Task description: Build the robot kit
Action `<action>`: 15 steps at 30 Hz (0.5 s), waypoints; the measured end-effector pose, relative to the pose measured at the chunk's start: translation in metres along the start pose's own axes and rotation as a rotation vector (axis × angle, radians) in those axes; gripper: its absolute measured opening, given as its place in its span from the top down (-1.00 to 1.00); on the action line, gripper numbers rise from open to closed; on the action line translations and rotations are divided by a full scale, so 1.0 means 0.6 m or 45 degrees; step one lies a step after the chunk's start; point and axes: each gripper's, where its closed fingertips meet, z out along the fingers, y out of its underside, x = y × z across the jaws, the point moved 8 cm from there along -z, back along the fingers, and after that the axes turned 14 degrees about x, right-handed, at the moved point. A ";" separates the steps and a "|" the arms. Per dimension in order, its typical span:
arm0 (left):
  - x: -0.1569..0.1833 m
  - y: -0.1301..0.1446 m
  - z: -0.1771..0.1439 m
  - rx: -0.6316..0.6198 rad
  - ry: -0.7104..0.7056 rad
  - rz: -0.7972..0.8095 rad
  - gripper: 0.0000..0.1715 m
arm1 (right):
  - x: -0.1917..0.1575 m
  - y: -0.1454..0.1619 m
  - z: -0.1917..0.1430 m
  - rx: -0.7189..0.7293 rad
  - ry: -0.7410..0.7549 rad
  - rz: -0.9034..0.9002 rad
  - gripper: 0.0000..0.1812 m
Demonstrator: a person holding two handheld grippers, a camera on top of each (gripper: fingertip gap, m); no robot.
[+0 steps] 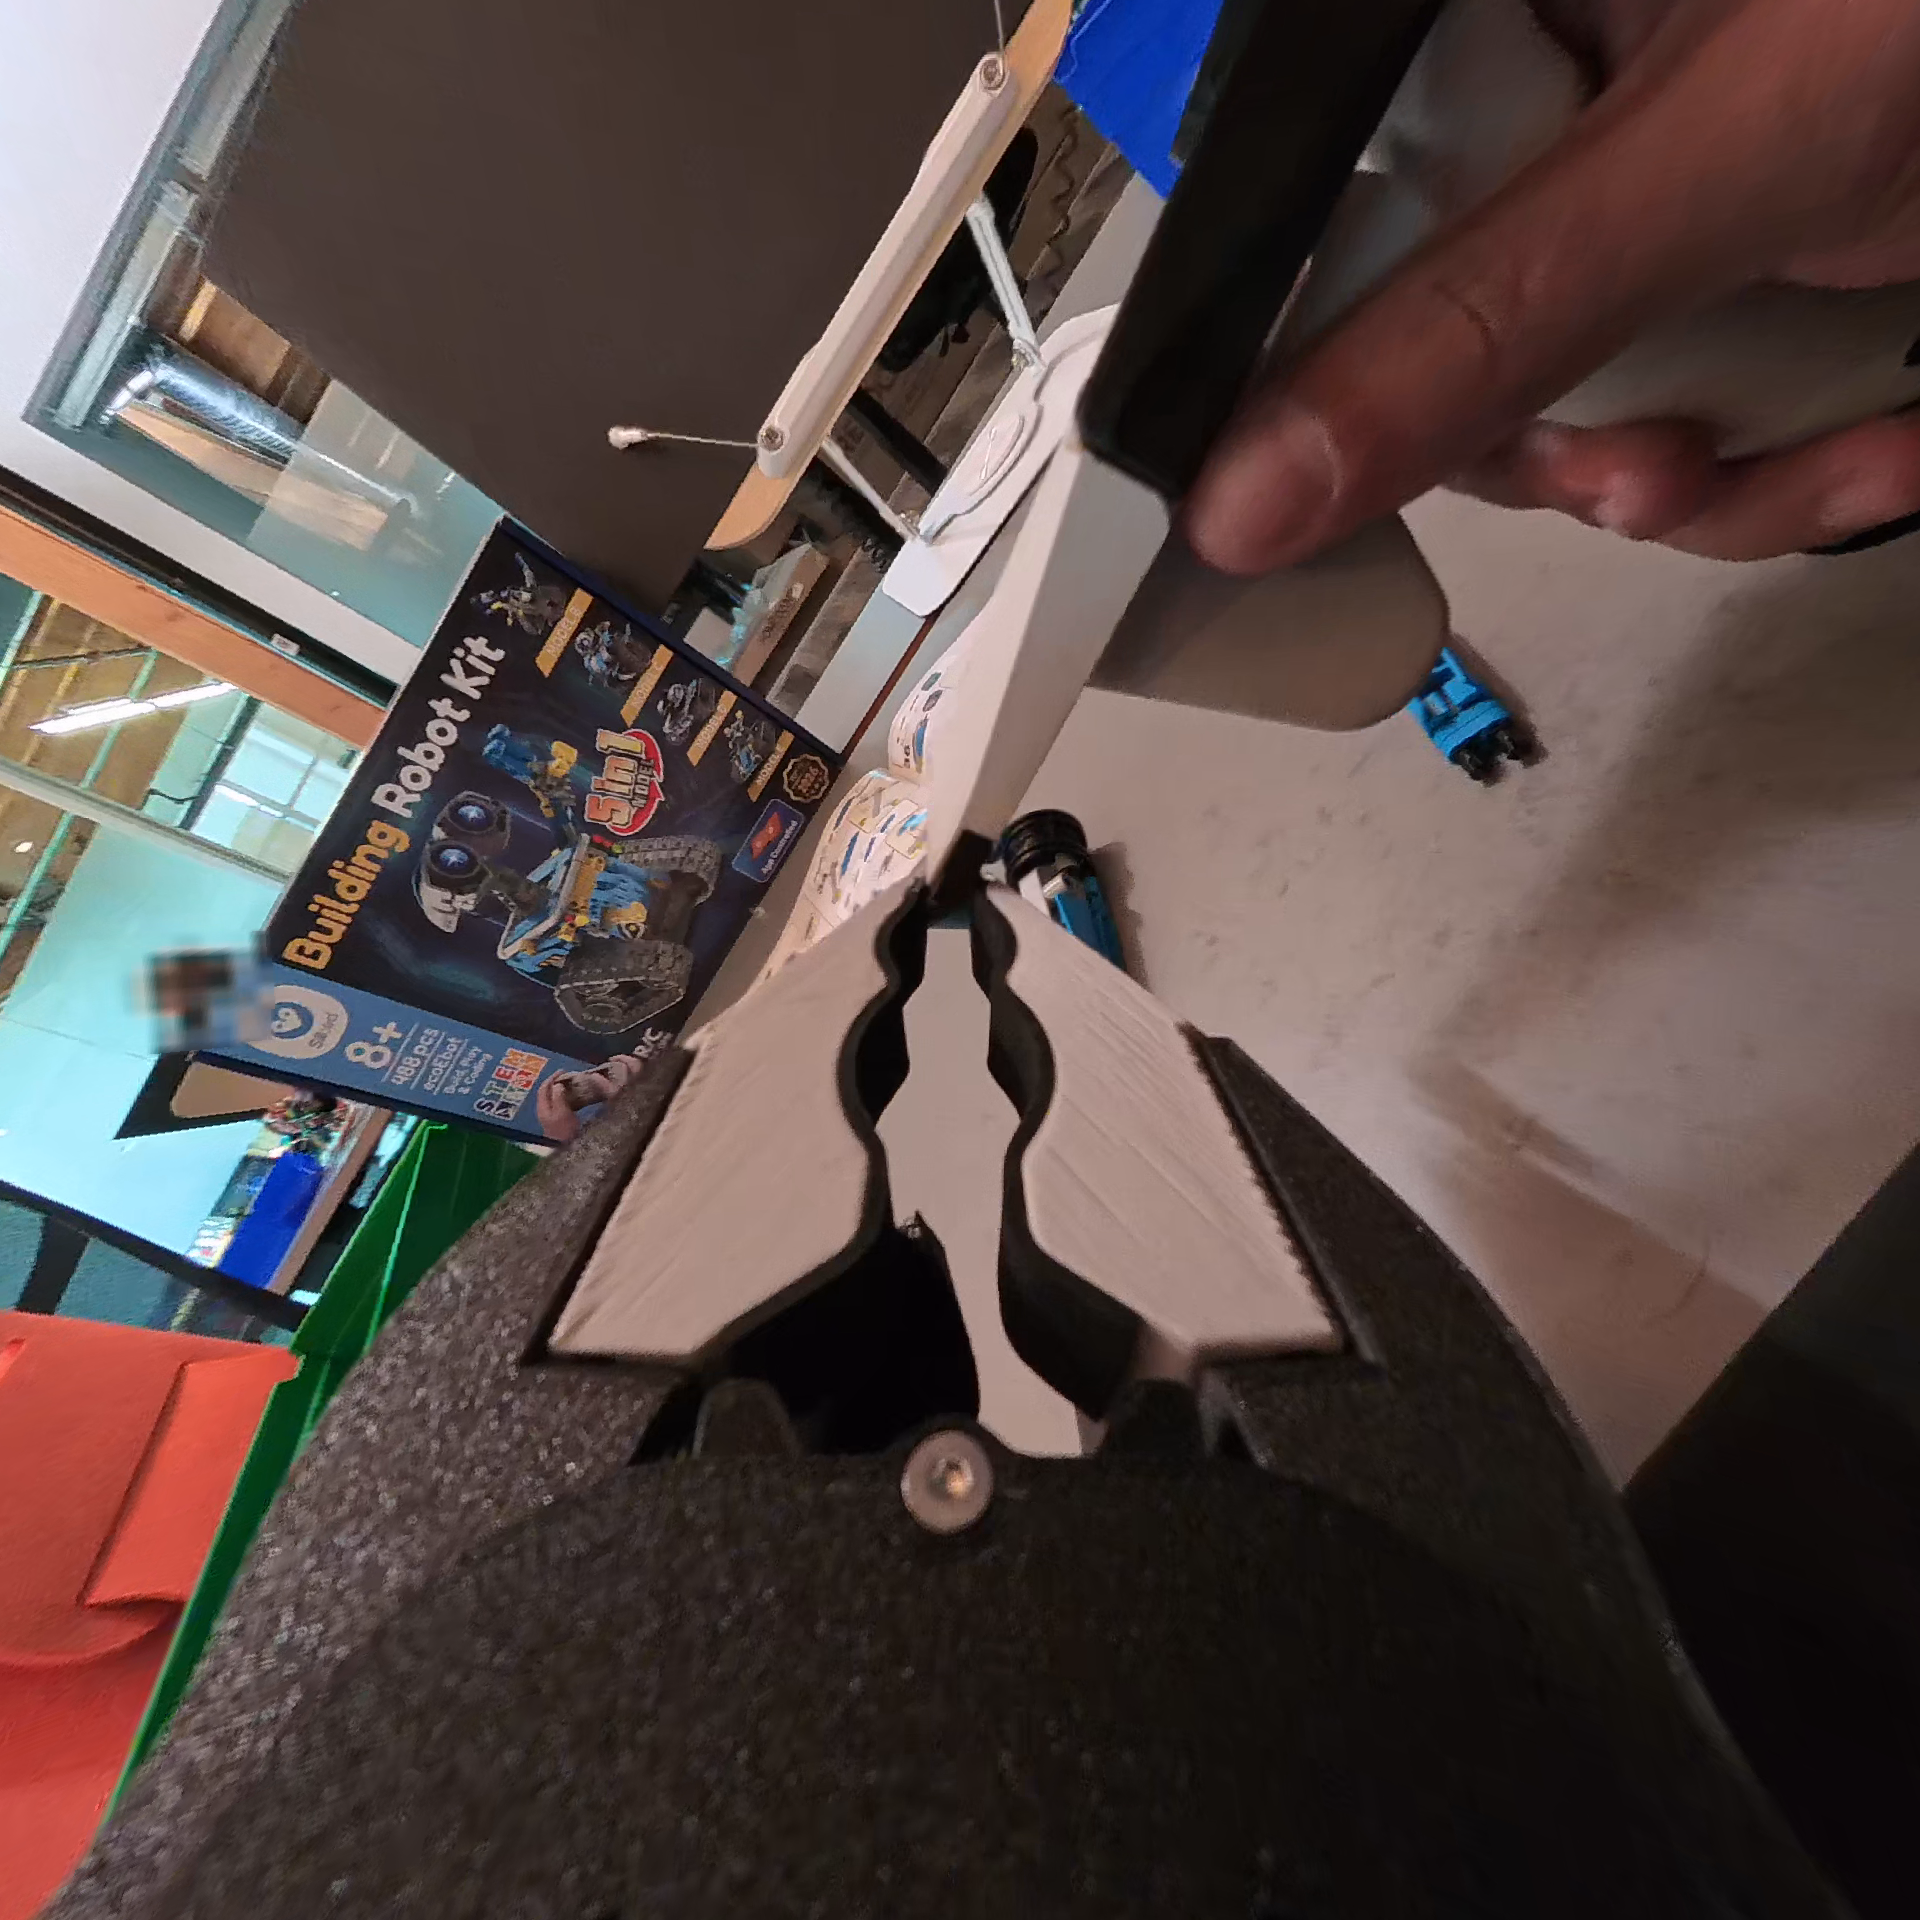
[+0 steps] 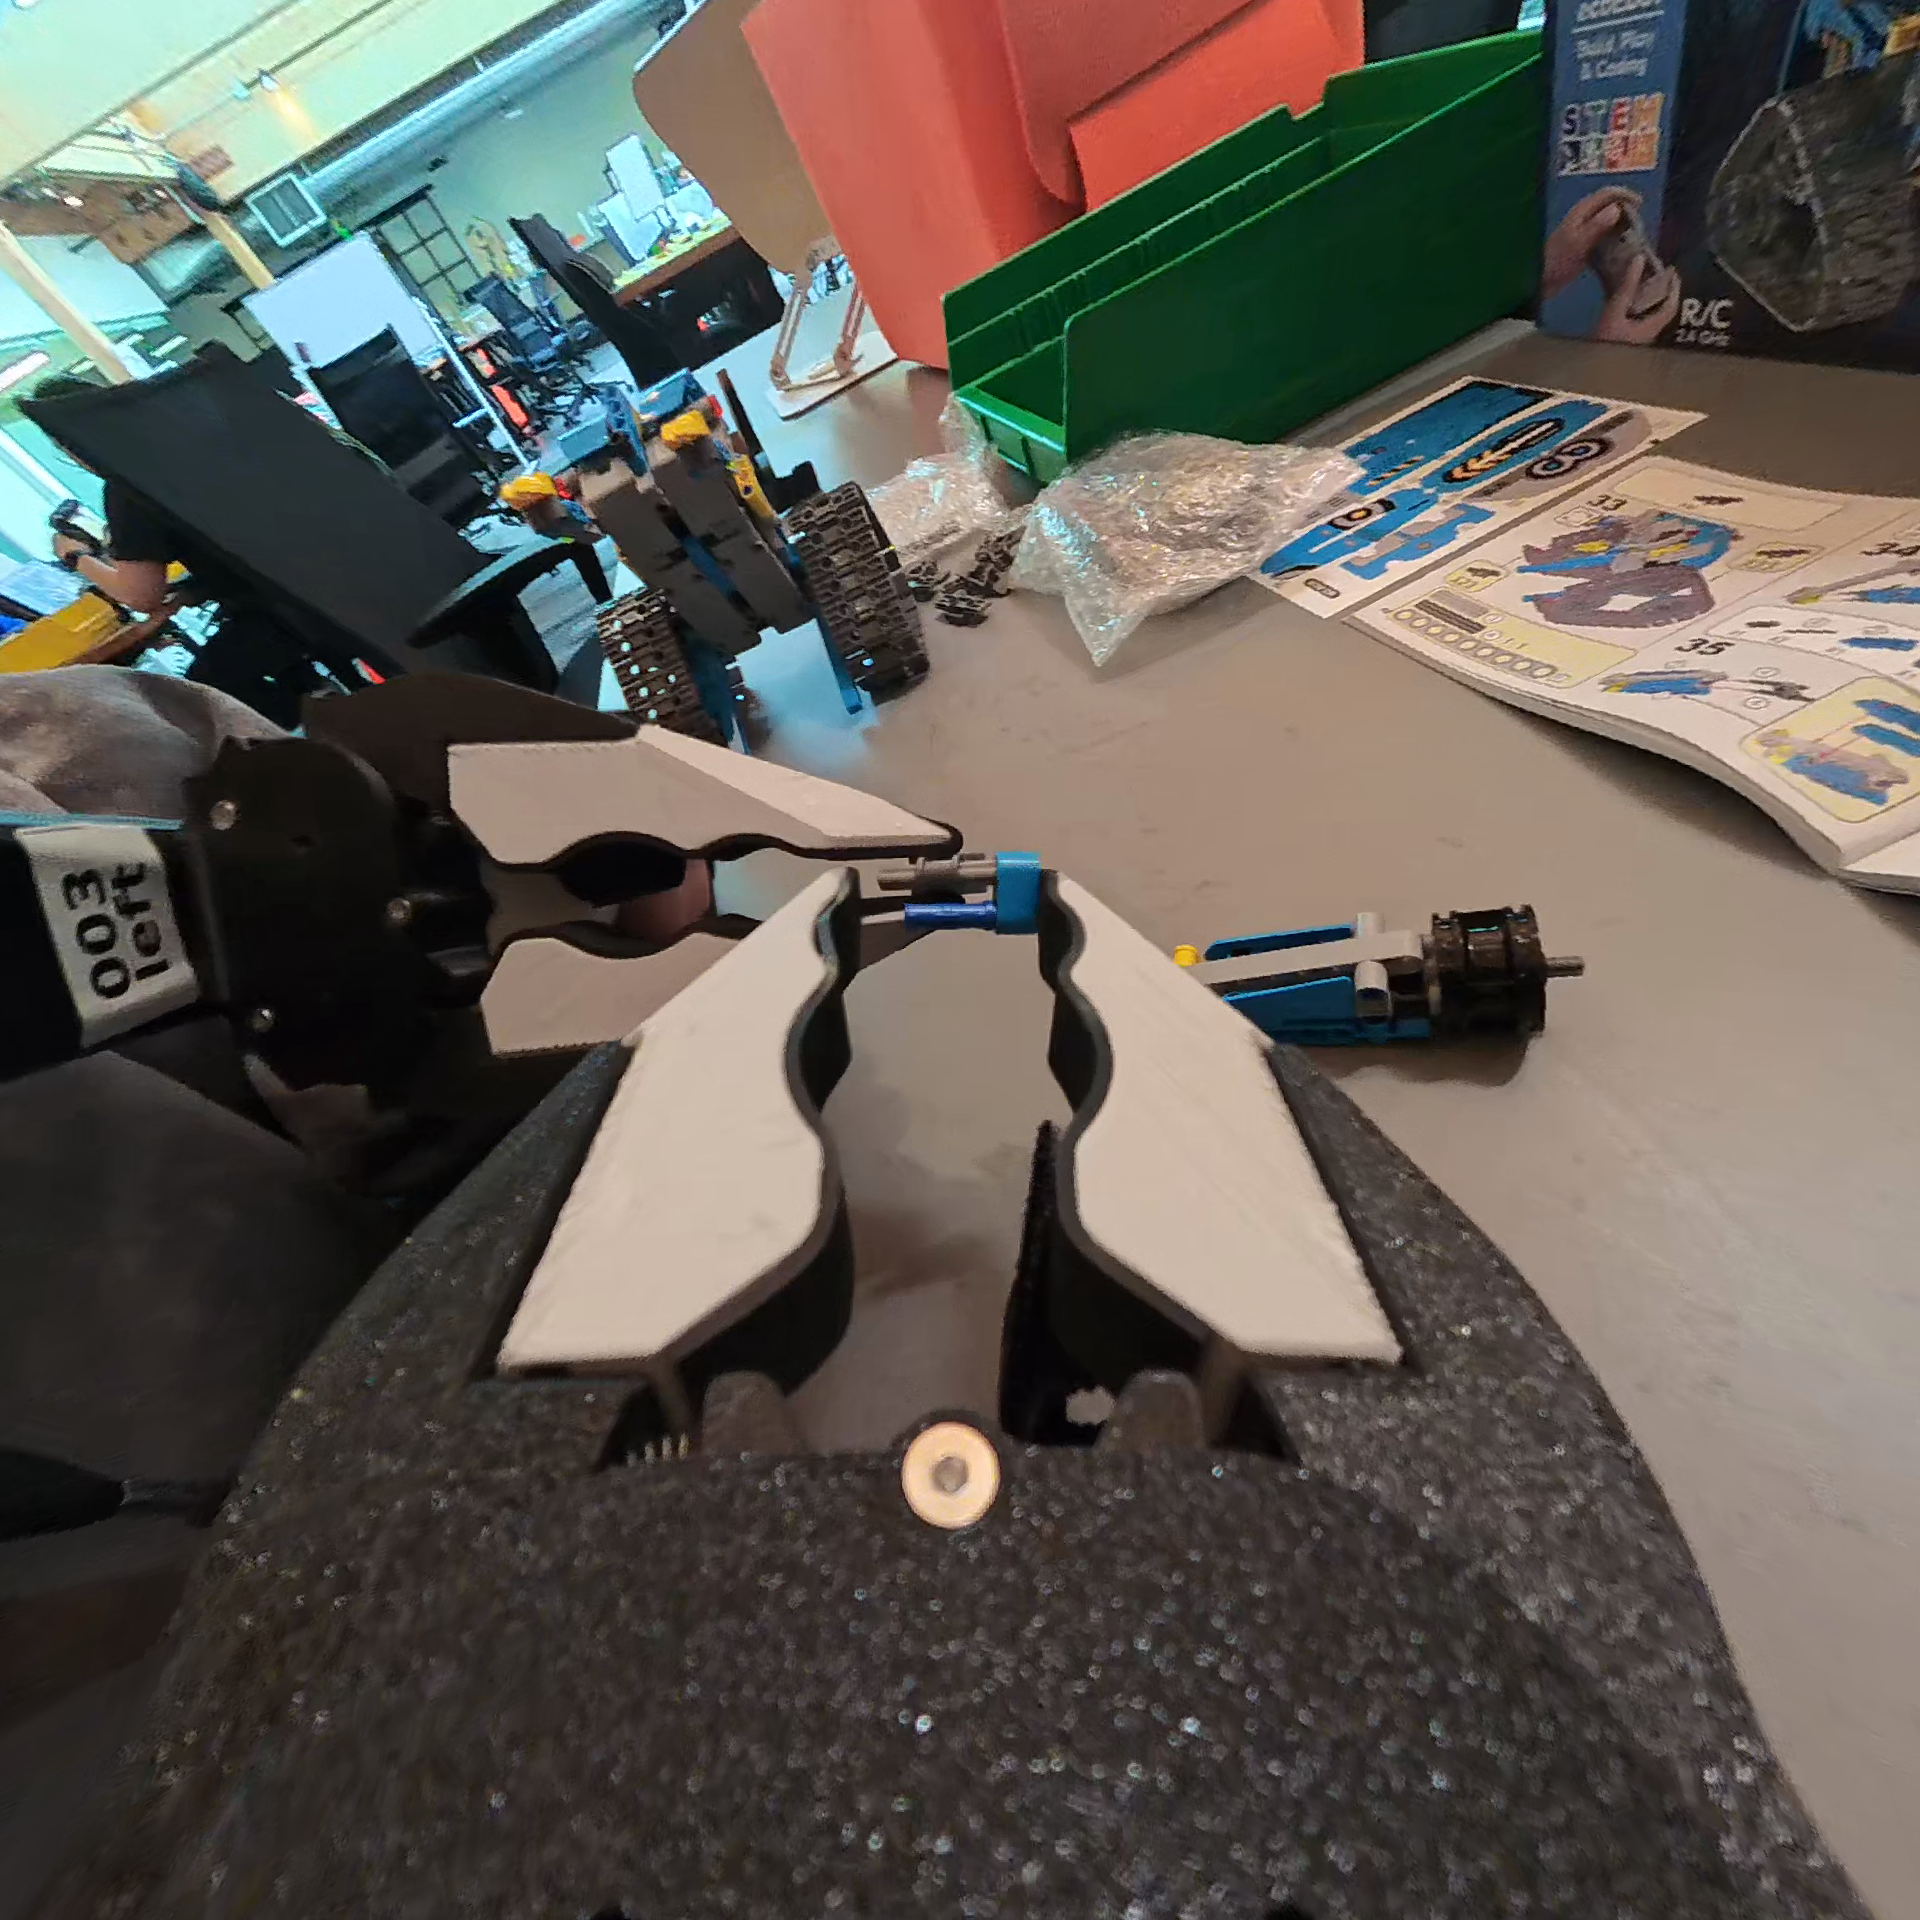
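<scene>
Right tool (image 2: 948, 896): tips pinch a small blue-and-grey pin piece (image 2: 977, 891) at frame centre, above the grey bench (image 2: 1558, 1299). Left tool (image 2: 883, 862) enters from the left, its tips pressed on the same piece's grey end, apparently gripping it. Blue-and-black subassembly (image 2: 1382, 971) lies right of centre on the bench; tracked model (image 2: 748, 582) upper left.

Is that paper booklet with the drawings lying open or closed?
Open. The booklet lies flat on the grey table, its pages spread and printed building diagrams facing up, beside a separate sticker sheet.
</scene>
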 end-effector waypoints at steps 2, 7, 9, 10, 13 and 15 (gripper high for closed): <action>0.001 -0.001 0.002 -0.009 -0.013 0.020 0.92 | -0.001 -0.001 0.000 -0.003 0.033 -0.023 0.66; 0.006 0.001 0.006 -0.042 -0.028 0.073 0.92 | 0.002 0.001 0.001 -0.016 0.052 0.020 0.67; 0.006 -0.001 0.007 -0.049 -0.042 0.088 0.92 | 0.000 0.000 0.000 -0.019 0.066 -0.012 0.68; 0.006 -0.002 0.008 -0.053 -0.048 0.094 0.92 | 0.000 -0.001 -0.001 -0.021 0.069 -0.022 0.68; 0.007 -0.003 0.011 -0.064 -0.058 0.097 0.92 | -0.001 -0.003 -0.002 -0.021 0.079 -0.053 0.68; 0.008 -0.004 0.011 -0.061 -0.060 0.104 0.92 | -0.003 -0.004 -0.004 -0.028 0.082 -0.089 0.69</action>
